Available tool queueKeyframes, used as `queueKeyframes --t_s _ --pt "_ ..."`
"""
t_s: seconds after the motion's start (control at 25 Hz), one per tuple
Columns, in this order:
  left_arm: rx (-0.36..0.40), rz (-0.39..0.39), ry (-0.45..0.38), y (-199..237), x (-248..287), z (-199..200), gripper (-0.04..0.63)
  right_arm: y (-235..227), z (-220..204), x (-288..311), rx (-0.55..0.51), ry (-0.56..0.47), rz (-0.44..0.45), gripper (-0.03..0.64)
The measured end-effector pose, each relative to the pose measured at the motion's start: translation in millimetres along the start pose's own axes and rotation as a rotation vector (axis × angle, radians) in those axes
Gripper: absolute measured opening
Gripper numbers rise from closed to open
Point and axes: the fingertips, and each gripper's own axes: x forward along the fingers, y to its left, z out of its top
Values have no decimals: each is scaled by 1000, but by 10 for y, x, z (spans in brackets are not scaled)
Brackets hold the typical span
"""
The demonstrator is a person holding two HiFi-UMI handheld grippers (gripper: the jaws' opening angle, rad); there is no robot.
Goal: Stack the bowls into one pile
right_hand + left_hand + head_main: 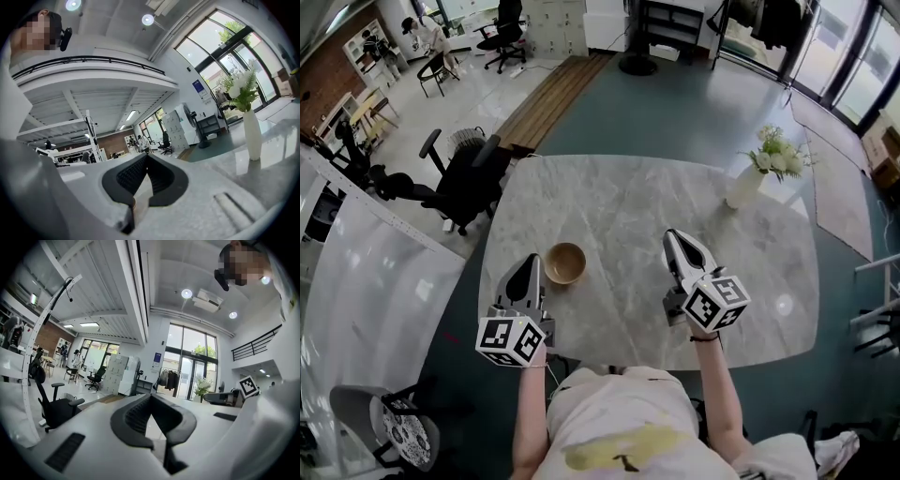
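A single wooden-coloured bowl sits upright on the marble bench, near the person's edge and left of centre. From above I cannot tell whether it is one bowl or several nested together, and no other bowl shows anywhere on the bench. The left claw is just beside it on its left, level, with its jaws pressed together on nothing. The right claw is well apart on the other side, also pressed together and empty. Judging by this, the pile is probably finished and the step in hand is getting clear of it. The left claw is the one to mind: lift it up and away from the rim instead of sweeping sideways, since a light bowl would slide easily on polished stone. The vase of flowers stands far enough off to be no concern.
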Motion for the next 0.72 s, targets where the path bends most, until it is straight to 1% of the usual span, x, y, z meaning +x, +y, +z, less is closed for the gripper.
queueKeyframes --t_s 0.44,0.72 --pt "15 15 -22 -32 -17 76 0 -59 129 -57 -49 -21 -19 6" --pt "24 26 -23 -5 -22 55 0 -68 118 -44 -59 -32 -21 6"
